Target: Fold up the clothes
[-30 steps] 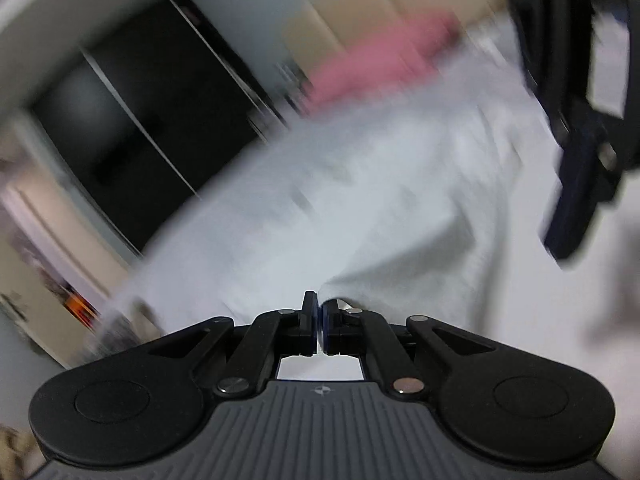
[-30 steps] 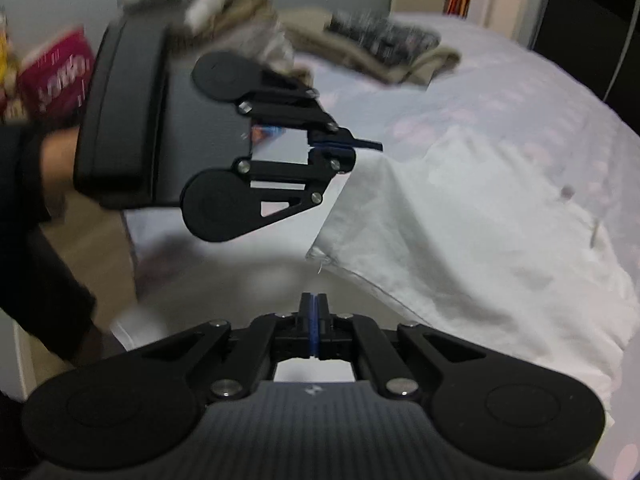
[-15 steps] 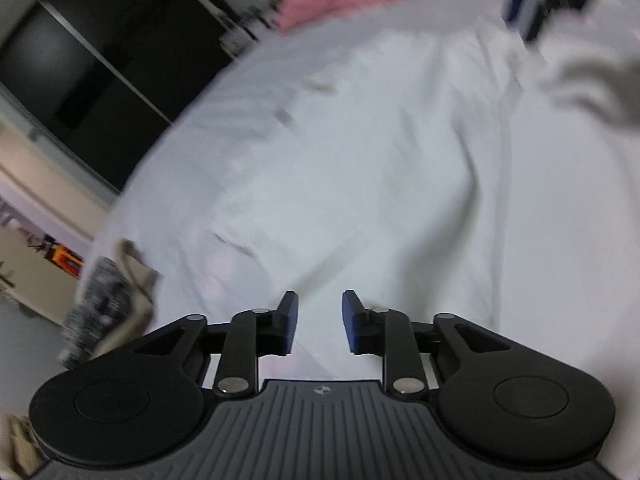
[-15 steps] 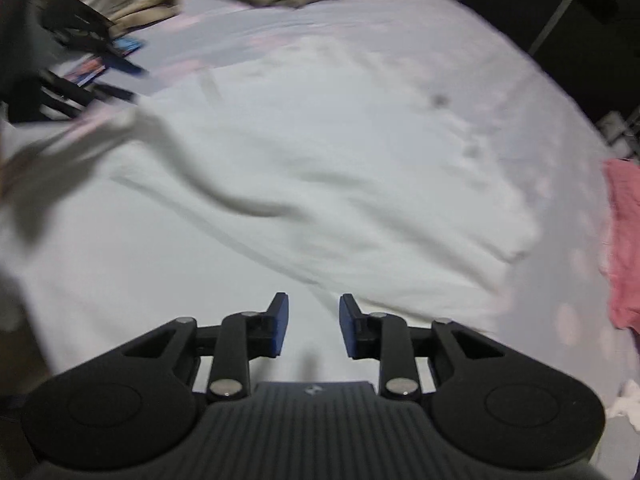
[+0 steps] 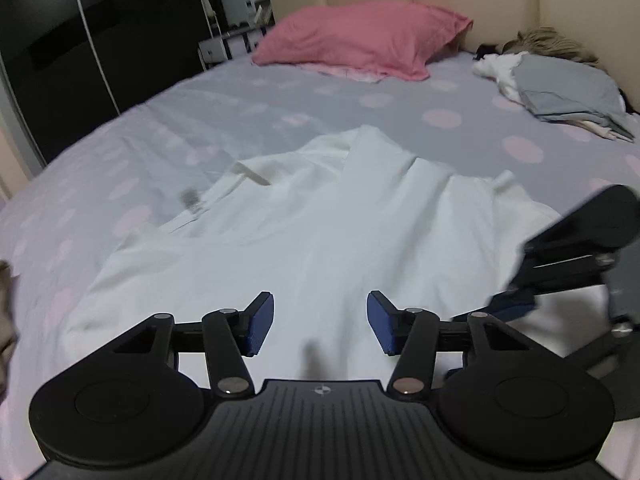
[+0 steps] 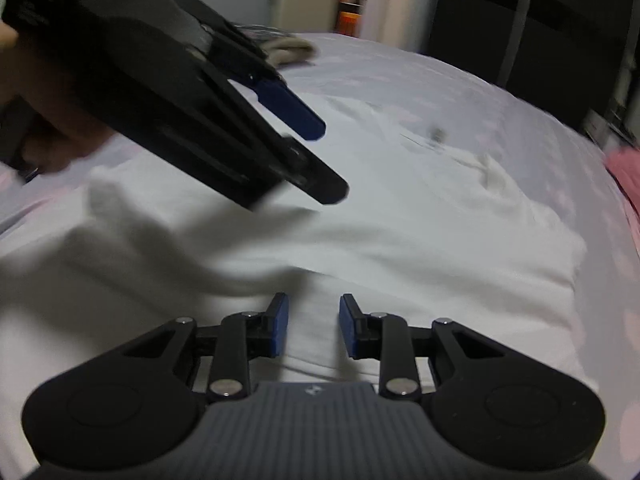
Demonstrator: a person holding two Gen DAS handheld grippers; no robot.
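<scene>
1. A white garment is lying rumpled across the middle of the bed, on a pale sheet with pink dots.
2. The left gripper is hovering over the near part of the garment; its jaws are opening, with nothing between the blue pads.
3. The right gripper is hanging over the same cloth, its jaws standing apart and gripping nothing.
4. A pink pillow is resting at the head of the bed, well apart from the garment.
5. A stack of grey and white clothes is sitting near the headboard, on the right in the left wrist view.
6. A hand is holding the left gripper at the upper left of the right wrist view.
</scene>
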